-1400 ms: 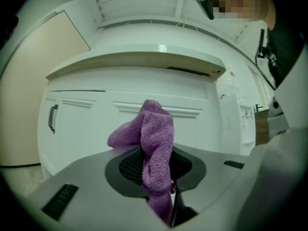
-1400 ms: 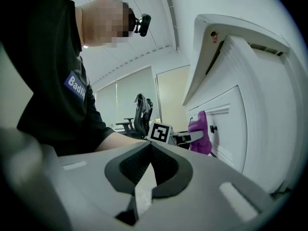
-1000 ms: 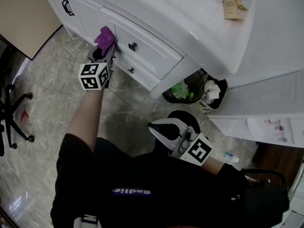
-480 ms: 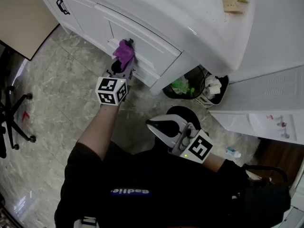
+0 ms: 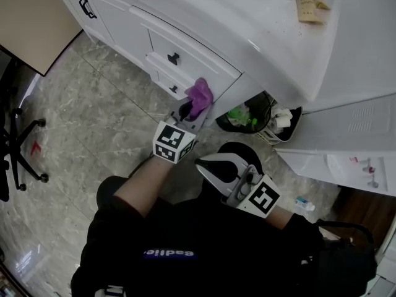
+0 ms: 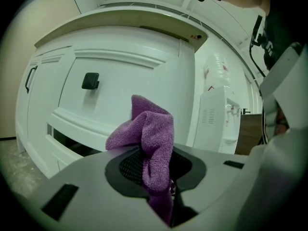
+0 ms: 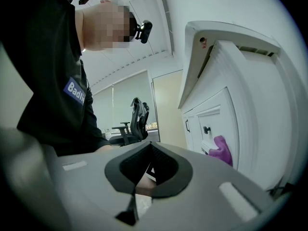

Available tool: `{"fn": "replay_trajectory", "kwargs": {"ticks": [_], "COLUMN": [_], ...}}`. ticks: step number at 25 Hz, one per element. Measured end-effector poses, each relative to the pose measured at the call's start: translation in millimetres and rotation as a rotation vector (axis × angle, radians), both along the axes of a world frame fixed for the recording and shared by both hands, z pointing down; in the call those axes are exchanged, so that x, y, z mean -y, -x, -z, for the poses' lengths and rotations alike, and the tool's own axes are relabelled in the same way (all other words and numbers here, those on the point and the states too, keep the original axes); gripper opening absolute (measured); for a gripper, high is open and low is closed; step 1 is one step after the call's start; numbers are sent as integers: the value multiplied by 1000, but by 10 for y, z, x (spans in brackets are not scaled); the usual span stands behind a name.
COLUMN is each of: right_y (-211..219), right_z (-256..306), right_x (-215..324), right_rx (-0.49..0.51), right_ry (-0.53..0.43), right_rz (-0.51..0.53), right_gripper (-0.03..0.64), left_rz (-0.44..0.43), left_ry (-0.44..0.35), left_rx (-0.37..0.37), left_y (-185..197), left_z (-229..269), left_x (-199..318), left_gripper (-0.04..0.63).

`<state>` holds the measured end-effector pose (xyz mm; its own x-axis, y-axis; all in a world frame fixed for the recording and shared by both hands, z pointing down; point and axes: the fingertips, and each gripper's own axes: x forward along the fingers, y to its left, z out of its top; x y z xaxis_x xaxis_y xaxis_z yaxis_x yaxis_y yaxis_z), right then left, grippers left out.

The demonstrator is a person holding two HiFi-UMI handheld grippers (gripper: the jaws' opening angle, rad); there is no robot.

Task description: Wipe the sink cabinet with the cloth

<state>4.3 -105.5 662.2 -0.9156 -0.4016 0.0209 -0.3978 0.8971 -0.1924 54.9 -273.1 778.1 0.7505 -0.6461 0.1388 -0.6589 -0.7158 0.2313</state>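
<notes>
In the head view my left gripper [image 5: 187,112] has its fingers clenched on the purple cloth [image 5: 200,94]. The cloth bunches up past their tips against the lower right end of the white sink cabinet [image 5: 120,23], just right of the drawers with a black knob [image 5: 174,59]. Right of those fingers a dark bin [image 5: 263,113] holding green and white rubbish stands tucked under the counter [image 5: 266,36], close beside the cabinet's end. My right gripper [image 5: 212,166] hangs near my body, well apart from the cabinet. In the left gripper view the cloth stands up from between my fingers. The knob is up and to their left on the cabinet front, and a white appliance [image 6: 219,114] is off to their right. In the right gripper view my fingers are drawn together with nothing gripped. An office chair [image 7: 134,117] stands far ahead of them, and the cabinet rises at their right with the cloth against its drawers.
</notes>
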Motion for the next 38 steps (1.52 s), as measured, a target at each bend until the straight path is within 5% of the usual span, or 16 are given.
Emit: {"fn": "replay_trajectory", "kwargs": {"ticks": [9, 17, 28, 38], "right_y": [35, 244, 553, 379], "right_z": [27, 36, 844, 2335], "right_x": [55, 102, 154, 72], "right_rx": [12, -11, -26, -18], "right_ry": [-1, 36, 144, 195], "right_rz": [3, 49, 94, 70], "right_gripper": [-5, -5, -5, -5], "left_rz": [-21, -5, 152, 224], "left_ry": [-61, -185, -57, -21], "left_rx": [0, -32, -136, -153], "left_y": [56, 443, 1088, 1359], "left_z": [157, 819, 1737, 3543], "left_x": [-62, -101, -206, -560], "left_gripper": [84, 84, 84, 84]}}
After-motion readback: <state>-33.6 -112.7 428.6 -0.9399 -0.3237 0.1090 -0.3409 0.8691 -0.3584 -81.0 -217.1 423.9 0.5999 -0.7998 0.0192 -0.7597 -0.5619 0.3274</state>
